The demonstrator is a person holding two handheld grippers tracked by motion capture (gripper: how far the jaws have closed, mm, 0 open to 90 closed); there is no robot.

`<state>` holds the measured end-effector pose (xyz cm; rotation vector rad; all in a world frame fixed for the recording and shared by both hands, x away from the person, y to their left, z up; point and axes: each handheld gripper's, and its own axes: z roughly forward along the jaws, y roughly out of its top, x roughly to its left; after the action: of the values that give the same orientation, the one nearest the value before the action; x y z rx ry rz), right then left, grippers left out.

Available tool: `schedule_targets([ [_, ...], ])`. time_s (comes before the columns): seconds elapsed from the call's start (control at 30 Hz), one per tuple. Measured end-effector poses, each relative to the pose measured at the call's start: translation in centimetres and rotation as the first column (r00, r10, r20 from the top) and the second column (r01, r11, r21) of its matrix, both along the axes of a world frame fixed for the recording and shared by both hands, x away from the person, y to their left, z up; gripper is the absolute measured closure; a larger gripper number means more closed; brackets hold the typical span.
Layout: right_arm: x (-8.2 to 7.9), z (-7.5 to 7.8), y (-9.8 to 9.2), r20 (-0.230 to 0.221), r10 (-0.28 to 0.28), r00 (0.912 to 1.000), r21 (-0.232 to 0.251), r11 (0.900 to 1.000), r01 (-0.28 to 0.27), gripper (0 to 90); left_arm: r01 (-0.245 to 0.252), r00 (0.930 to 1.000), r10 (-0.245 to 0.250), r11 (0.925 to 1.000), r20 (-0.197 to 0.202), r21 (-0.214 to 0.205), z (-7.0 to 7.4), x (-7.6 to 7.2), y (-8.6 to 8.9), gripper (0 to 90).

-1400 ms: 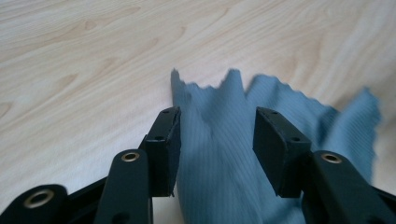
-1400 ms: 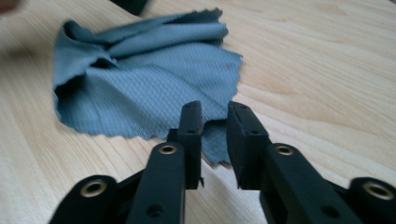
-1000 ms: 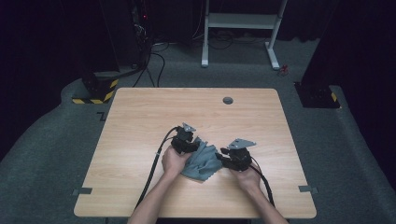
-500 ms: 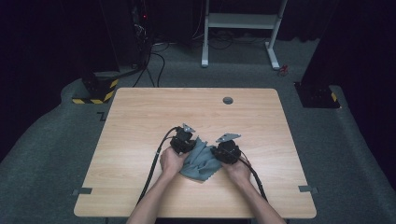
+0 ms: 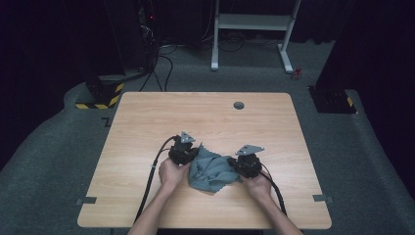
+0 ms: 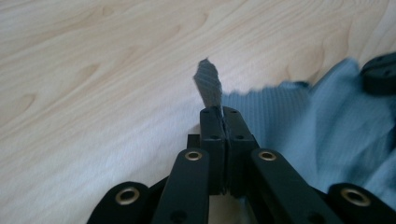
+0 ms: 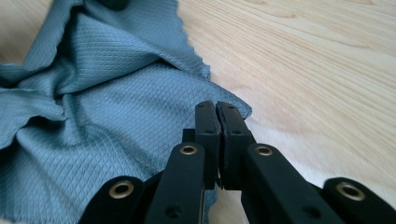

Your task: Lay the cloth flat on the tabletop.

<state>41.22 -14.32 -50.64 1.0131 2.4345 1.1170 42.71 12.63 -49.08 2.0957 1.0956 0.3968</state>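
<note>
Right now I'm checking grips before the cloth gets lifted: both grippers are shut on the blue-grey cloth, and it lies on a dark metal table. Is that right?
Not quite: the table is light wood, not dark metal, as the high view shows. The rest holds. The left gripper has its jaws shut on a corner of the blue-grey cloth, and the right gripper has its jaws shut on another edge of it.

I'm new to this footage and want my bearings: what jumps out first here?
A rumpled blue-grey cloth lies near the front edge of the wooden table. The left gripper and the right gripper pinch it from opposite sides, jaws shut on the fabric.
</note>
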Motion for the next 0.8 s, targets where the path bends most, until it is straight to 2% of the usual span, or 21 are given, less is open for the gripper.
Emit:
schedule_targets([
  [0.13, -0.9, 0.2, -0.7, 0.013, 0.017, 0.9998, -0.003, 0.9998, -0.017, 88.0, -0.001, 1.0000, 0.001, 0.9999, -0.003, 0.010, -0.4, -1.1, 0.9, 88.5],
  [0.17, -1.3, 0.2, -0.9, -0.003, 0.033, 0.9994, -0.021, 0.9992, -0.033, 87.5, 0.000, 1.0000, 0.000, 0.9996, -0.007, 0.027, -0.7, -1.5, 1.3, 88.5],
  [0.27, -1.5, 0.2, -0.9, -0.012, 0.049, 0.9987, -0.032, 0.9983, -0.049, 86.6, -0.003, 0.9998, 0.004, 0.9995, -0.018, 0.030, -1.0, -1.6, 1.5, 88.5],
  [0.33, -1.5, 0.3, -0.9, -0.016, 0.055, 0.9983, -0.030, 0.9980, -0.056, 81.7, -0.005, 0.9996, 0.006, 0.9996, -0.028, 0.027, -1.2, -1.5, 1.4, 88.4],
  [0.37, -1.5, 0.4, -0.8, -0.017, 0.050, 0.9986, -0.017, 0.9986, -0.050, 76.3, -0.004, 0.9996, 0.005, 0.9995, -0.027, 0.031, -1.3, -1.5, 1.4, 88.1],
  [0.4, -1.3, 0.6, -0.8, -0.008, 0.037, 0.9993, -0.006, 0.9993, -0.037, 71.0, -0.002, 0.9997, 0.003, 0.9994, -0.022, 0.035, -1.3, -1.4, 1.4, 87.9],
  [0.53, -0.6, 1.0, -0.3, -0.009, 0.018, 0.9998, 0.015, 0.9997, -0.018, 65.7, 0.009, 0.9995, -0.008, 0.9992, -0.030, 0.039, -1.5, -1.2, 0.9, 87.9],
  [0.67, 0.6, 0.5, 1.1, -0.052, 0.034, 0.9981, -0.013, 0.9993, -0.035, 62.0, 0.010, 0.9997, -0.010, 0.9993, -0.024, 0.036, -1.2, -0.9, 0.5, 87.9],
  [0.7, 0.8, 0.4, 1.2, -0.071, 0.036, 0.9969, -0.009, 0.9993, -0.036, 63.0, 0.007, 0.9997, -0.006, 0.9995, -0.024, 0.030, -1.1, -0.8, 0.5, 87.9],
  [0.77, 1.2, -0.1, 1.3, -0.111, 0.060, 0.9920, -0.005, 0.9981, -0.061, 78.3, -0.003, 0.9999, 0.004, 0.9997, -0.012, 0.025, -0.9, -0.7, 0.6, 88.0],
  [0.8, 1.1, -0.2, 1.3, -0.114, 0.070, 0.9910, -0.013, 0.9974, -0.071, 84.1, -0.014, 0.9999, 0.014, 0.9998, 0.005, 0.015, -0.6, -0.7, 0.8, 88.0],
])
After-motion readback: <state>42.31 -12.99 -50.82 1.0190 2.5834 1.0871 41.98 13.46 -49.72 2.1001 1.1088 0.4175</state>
